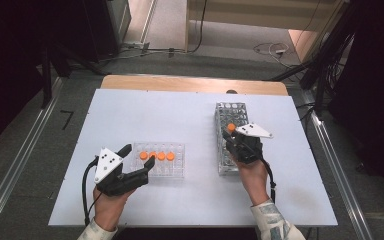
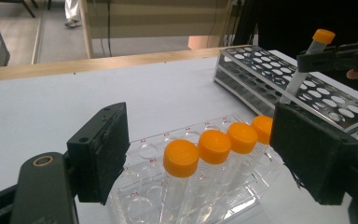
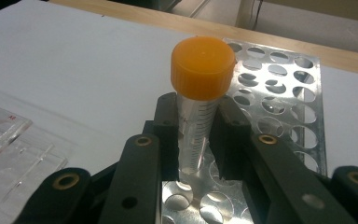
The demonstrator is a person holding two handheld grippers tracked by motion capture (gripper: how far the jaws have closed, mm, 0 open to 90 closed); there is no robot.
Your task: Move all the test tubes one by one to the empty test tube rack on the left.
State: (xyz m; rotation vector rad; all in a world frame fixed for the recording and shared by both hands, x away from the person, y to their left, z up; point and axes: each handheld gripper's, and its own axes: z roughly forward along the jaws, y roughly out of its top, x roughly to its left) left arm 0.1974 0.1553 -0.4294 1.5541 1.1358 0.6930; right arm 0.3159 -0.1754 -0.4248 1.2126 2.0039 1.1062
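Looking at it from the high view, the work seems to be tubes getting moved from the clear plastic rack (image 1: 159, 161) over to the metal rack (image 1: 228, 137), one at a time.

One orange-capped tube (image 3: 199, 100) is clamped in the right gripper (image 3: 196, 140); the jaws are closed tight on the clear barrel just below the cap, and nothing else is held. The tube is carried over the metal rack with its long axis close to upright, tilted a bit as seen from the left gripper view (image 2: 303, 65), cap up and its lower end just above or at the perforated top plate. Which hole it's lined up with can't really be told. So the whole next move probably hinges on that: the hole lies straight below the tube's bottom end, and the tube likely has to be stood truly vertical before it gets lowered, or it could catch on the plate.

The left gripper (image 1: 139, 159) is held wide apart with nothing gripped. Its jaws sit either side of the row of tubes in the clear rack, not touching them, so this hand is the nearer one for the next pick. The closest tube (image 2: 181, 164) stands upright just ahead, between the jaws.

Counts: five orange-capped tubes in total, four standing in one row in the clear rack, one in the right gripper. Two racks, both on the white table (image 1: 130, 115), well apart from each other. No tubes can be seen seated in the metal rack yet.
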